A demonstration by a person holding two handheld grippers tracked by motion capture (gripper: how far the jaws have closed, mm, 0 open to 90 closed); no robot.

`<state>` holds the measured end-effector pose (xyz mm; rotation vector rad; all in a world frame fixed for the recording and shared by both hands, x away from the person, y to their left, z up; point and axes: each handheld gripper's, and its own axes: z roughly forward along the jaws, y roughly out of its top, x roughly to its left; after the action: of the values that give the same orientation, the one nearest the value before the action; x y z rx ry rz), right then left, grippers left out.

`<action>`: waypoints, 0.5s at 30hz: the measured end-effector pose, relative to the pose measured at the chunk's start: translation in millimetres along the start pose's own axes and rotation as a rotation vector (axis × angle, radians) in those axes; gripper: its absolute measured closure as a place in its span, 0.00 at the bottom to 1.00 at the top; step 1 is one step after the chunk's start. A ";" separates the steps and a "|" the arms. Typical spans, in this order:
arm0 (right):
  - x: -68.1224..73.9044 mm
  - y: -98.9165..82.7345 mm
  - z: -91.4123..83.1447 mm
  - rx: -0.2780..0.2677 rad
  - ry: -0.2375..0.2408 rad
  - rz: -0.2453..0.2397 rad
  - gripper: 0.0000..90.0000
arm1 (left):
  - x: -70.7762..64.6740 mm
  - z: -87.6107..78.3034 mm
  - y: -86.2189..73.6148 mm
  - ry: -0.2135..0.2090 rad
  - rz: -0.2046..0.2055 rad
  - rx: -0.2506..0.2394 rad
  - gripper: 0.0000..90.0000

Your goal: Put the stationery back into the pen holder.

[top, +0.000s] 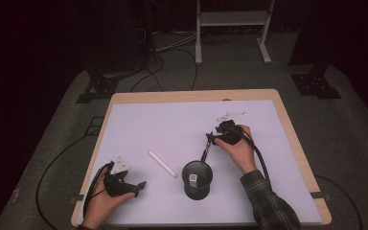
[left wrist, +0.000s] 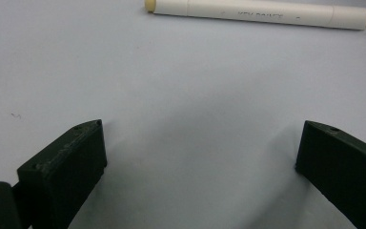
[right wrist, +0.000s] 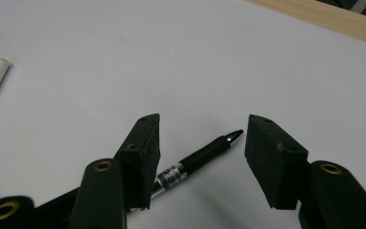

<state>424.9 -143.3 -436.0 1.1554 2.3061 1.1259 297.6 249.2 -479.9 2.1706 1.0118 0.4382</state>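
my right gripper [top: 210,139] sits over the white mat [top: 172,124], right of centre, with its jaws spread partway and nothing pinched. in the right gripper view a black pen [right wrist: 198,159] lies on the mat below and between the jaws, running on a slant: its silver tip points up toward the right jaw, and the barrel passes under the left jaw, where a clear band with a small printed label shows. neither pad presses on it. in the high view the pen [top: 204,152] is a thin dark line from the gripper down toward the black cup [top: 197,179], which stands upright near the front of the mat with a small white tag visible inside.

my left gripper [top: 129,186] rests low at the front left corner of the mat, jaws spread wide and empty. ahead of it, in the left gripper view, lies a cream-white marker [left wrist: 262,13] with tan caps at both ends and faint grey print along the barrel. in the high view this marker lies slantwise between the left gripper and the cup, apart from both.
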 end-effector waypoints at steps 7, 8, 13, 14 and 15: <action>-0.3 -1.0 17.6 0.020 -0.018 0.010 0.51 | 0.0 0.0 0.0 0.000 0.000 0.000 0.02; -0.5 -1.6 19.9 0.025 -0.020 0.015 0.51 | 0.0 0.0 0.0 0.000 0.000 0.000 0.02; -1.3 -6.4 28.6 0.046 -0.026 0.017 0.51 | 0.0 0.0 0.0 0.000 0.000 0.000 0.02; -0.9 -7.0 29.5 0.050 -0.027 0.020 0.51 | 0.0 0.0 0.0 0.000 0.000 0.000 0.02; -1.0 -7.7 30.6 0.056 -0.027 0.016 0.52 | 0.0 0.0 0.0 0.000 0.000 0.000 0.02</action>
<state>439.3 -131.3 -461.4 1.2045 2.3258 1.0511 297.5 249.2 -479.9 2.1707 1.0115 0.4379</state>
